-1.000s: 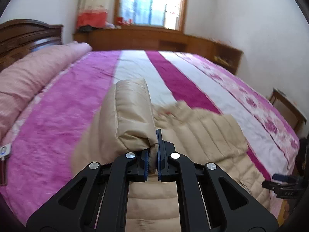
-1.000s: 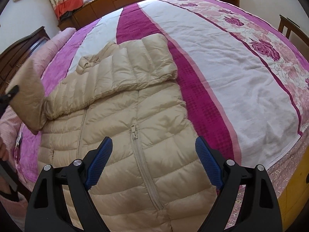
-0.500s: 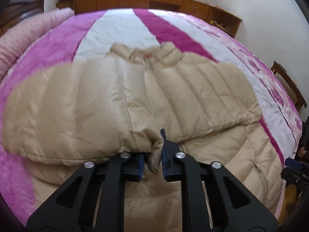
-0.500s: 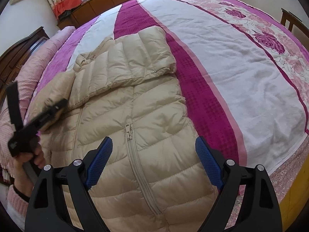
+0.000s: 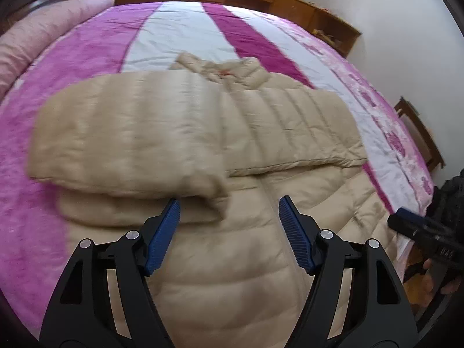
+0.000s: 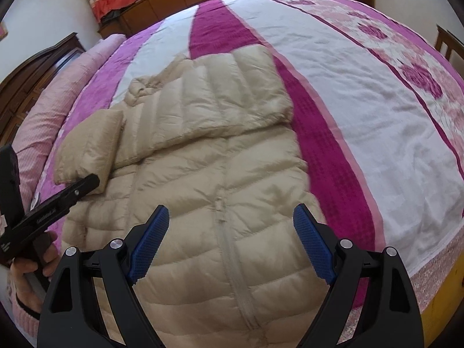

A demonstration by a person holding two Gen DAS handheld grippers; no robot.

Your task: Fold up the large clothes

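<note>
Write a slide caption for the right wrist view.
Open right claw hovers over a beige jacket, sleeves folded in, on a striped bed.

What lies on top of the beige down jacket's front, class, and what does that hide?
Both sleeves lie folded across the jacket: the left sleeve overlaps the right sleeve. They cover the chest and upper zipper; only the lower zipper shows.

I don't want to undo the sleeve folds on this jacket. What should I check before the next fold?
1. Left gripper open, let go of sleeve: ok.
2. Left sleeve folded across the jacket chest: ok.
3. Right sleeve folded across the chest: ok.
4. Right gripper open and empty above the zipper: ok.
5. Hem lying flat: cannot tell, out of view.
6. Bedspread free beyond the collar: ok.
</note>
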